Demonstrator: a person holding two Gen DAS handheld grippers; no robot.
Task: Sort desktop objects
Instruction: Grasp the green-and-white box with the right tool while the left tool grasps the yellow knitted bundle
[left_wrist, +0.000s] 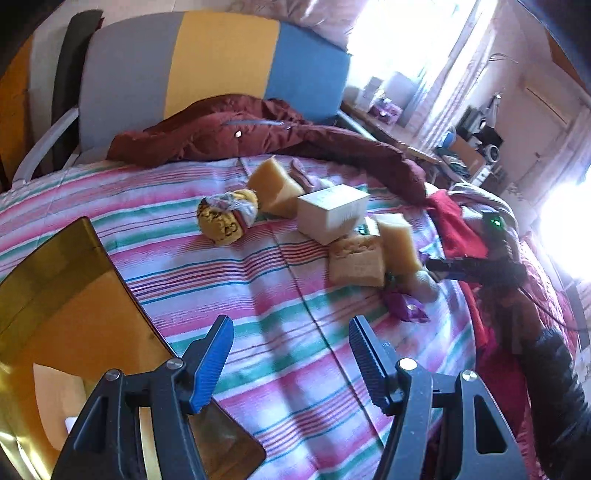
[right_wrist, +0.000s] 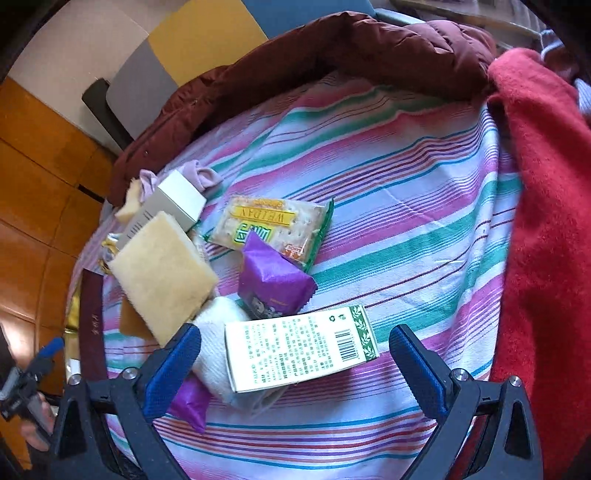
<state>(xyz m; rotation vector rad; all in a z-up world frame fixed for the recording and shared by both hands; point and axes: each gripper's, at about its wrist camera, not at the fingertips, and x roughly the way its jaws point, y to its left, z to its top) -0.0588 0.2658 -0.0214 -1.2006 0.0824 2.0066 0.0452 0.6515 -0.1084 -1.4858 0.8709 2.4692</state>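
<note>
Objects lie on a striped cloth (left_wrist: 258, 273). In the left wrist view I see a yellow rolled sock (left_wrist: 227, 216), a white box (left_wrist: 332, 214), yellow sponges (left_wrist: 275, 186) (left_wrist: 399, 243) and a purple packet (left_wrist: 406, 306). My left gripper (left_wrist: 291, 354) is open and empty, above bare cloth. In the right wrist view my right gripper (right_wrist: 295, 365) is open, straddling a white-green carton (right_wrist: 299, 350) that lies on a white cloth roll (right_wrist: 218, 332). Beyond it lie a purple packet (right_wrist: 273, 284), a cracker pack (right_wrist: 273, 225), a sponge (right_wrist: 162, 273) and a white box (right_wrist: 173, 203).
A yellow glossy box (left_wrist: 66, 295) stands at the left in the left wrist view. A maroon jacket (left_wrist: 229, 133) lies along the far edge, a red blanket (right_wrist: 546, 221) on the right. A striped chair (left_wrist: 221, 62) stands behind.
</note>
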